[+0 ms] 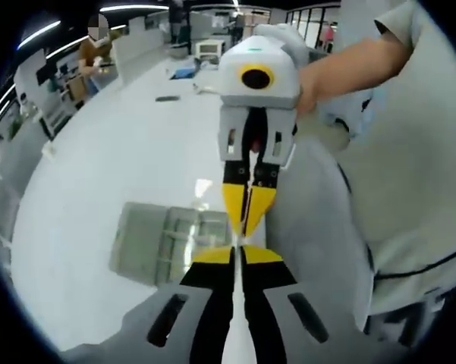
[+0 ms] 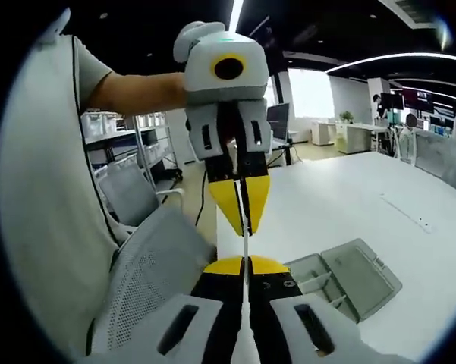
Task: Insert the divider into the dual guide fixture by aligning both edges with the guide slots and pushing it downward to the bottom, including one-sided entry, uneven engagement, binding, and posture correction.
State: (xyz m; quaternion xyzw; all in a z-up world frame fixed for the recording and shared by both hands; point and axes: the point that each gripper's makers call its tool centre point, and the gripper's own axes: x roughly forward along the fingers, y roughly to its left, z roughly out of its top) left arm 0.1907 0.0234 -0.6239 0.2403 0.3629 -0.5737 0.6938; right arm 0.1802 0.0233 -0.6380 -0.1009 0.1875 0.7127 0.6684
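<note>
White counter (image 1: 99, 197) under my jaws; grey mesh chair (image 2: 148, 280) at near edge, person's torso (image 1: 417, 174) close beside. Nothing between divider and fixture. My left gripper (image 1: 240, 262) and right gripper (image 2: 245, 267) face each other, both clenched on thin pale divider (image 2: 246, 246), edge-on, held in air above counter. Clear grey dual guide fixture (image 1: 163, 243) lies on counter below, apart from divider.
</note>
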